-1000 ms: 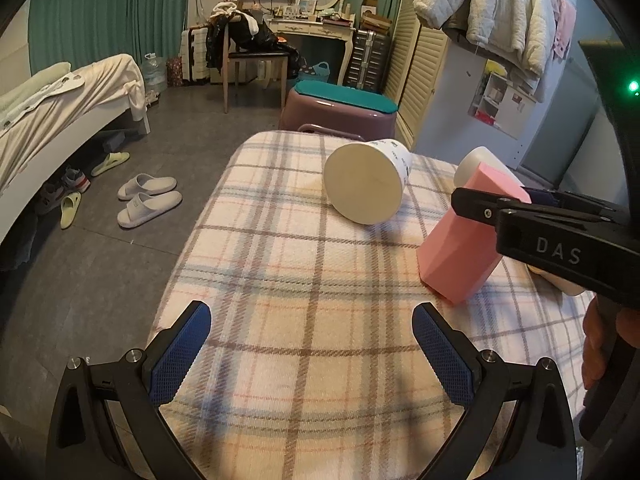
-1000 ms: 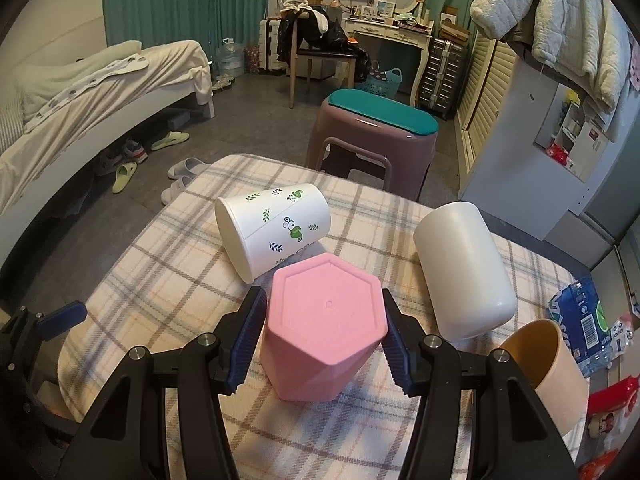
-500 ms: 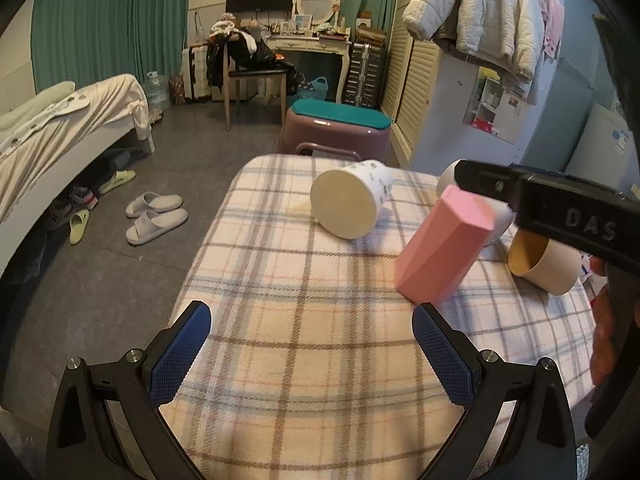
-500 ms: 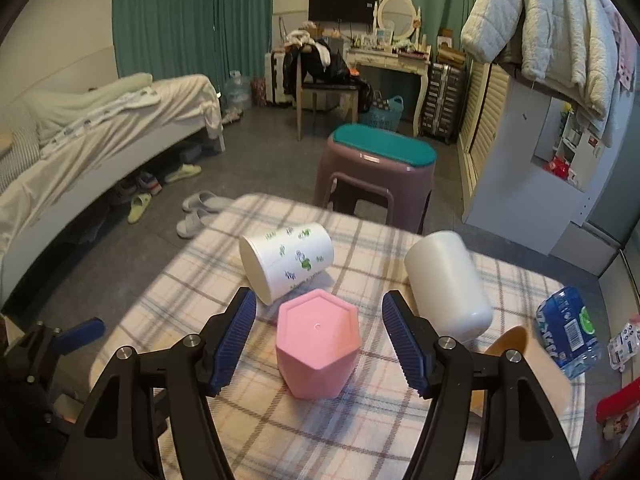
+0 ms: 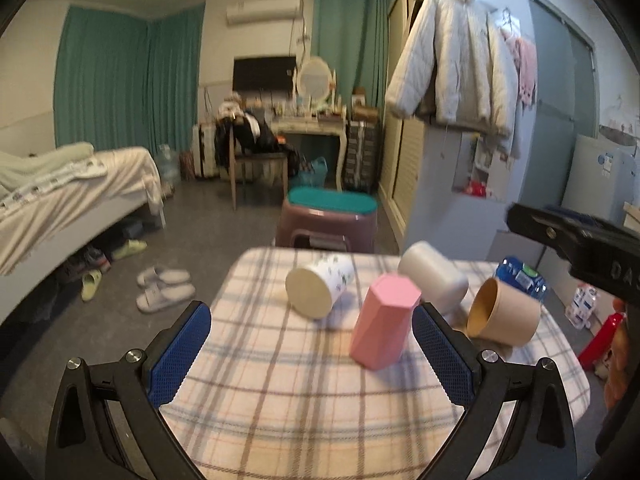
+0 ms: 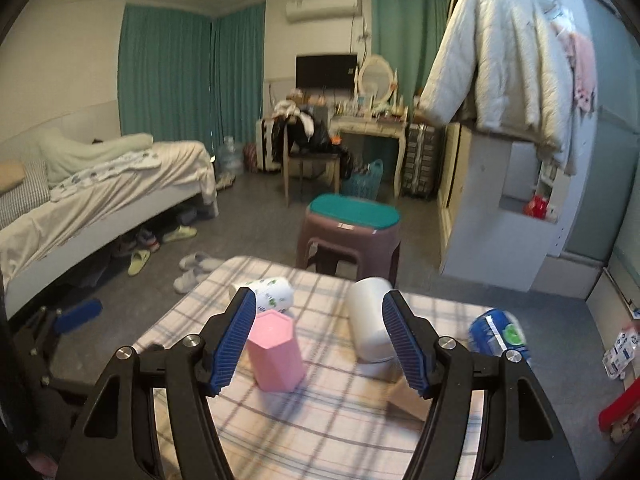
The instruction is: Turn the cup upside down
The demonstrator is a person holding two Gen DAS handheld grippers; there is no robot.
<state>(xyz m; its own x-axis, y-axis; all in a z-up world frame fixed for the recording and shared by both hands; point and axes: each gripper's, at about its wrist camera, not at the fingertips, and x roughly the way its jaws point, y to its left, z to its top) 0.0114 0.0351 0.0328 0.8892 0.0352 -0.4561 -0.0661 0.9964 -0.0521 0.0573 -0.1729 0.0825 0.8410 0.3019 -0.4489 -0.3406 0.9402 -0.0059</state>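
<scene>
Pink, six-sided, the cup (image 6: pixel 276 354) now stands mouth-down on the plaid counter (image 6: pixel 320 420), free of any grip. One second ago the right gripper (image 6: pixel 320 338) was closed on it; half a second ago the jaws were already apart, and now the gripper has pulled back and up, wide open and empty. I judge the flip as done. The cup sits below and ahead of it, toward its left finger. The left gripper (image 5: pixel 310 356) is also open, with the cup ahead, near its right finger.
</scene>
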